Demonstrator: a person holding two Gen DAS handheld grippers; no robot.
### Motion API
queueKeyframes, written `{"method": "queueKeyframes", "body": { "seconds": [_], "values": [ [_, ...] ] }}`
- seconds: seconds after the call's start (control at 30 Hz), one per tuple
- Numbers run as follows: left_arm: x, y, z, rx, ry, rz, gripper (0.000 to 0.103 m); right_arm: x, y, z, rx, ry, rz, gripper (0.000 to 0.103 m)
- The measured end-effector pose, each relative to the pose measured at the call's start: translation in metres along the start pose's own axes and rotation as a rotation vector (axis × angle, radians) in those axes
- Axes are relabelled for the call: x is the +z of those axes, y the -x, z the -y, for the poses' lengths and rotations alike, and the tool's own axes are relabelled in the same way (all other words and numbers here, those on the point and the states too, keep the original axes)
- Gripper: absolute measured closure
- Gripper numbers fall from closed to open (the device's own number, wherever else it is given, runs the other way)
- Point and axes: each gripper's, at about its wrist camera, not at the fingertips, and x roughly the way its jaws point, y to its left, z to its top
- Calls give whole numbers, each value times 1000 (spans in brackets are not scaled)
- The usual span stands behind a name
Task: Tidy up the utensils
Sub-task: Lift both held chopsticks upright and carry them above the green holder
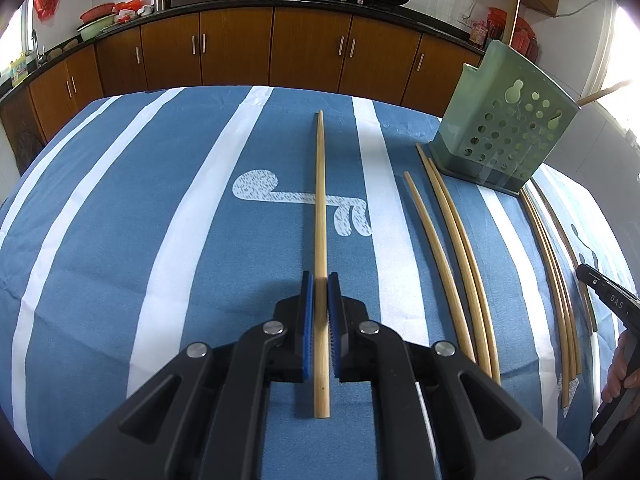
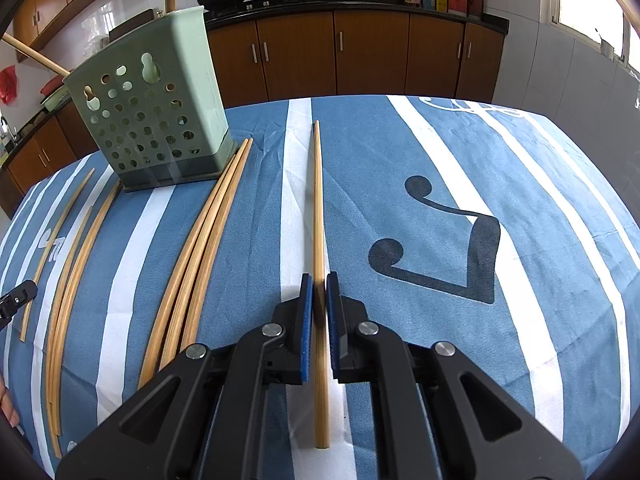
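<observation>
Lying flat on the striped tabletop [image 1: 120,240], one chopstick [image 1: 320,220] sits clamped between the left tool [image 1: 320,280] pads and another chopstick [image 2: 319,220] between the right tool [image 2: 319,278] pads. Loose chopsticks [image 2: 192,272] remain beside the green holder [image 2: 156,120], which already contains a few: mostly unfinished. Both tools point level, low over the cloth.

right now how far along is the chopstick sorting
Done: at least one stick already stands in the green holder. In hand: the left gripper and right gripper each straddle a chopstick, seemingly not clamped yet. Left: the loose chopsticks beside the holder.
</observation>
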Motion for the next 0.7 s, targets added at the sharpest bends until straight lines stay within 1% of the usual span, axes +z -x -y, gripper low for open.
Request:
{"method": "queueKeyframes", "body": {
  "seconds": [0.33,0.43,0.7],
  "values": [
    [0,1,0,5,-9,-1,93,-3,2,2,11,-12,0,94],
    [-7,6,6,26,-46,-4,93,-11,8,0,7,6,-1,94],
    [-19,16,6,19,-54,-7,95,-19,16,2,21,7,-4,96]
  ]
}}
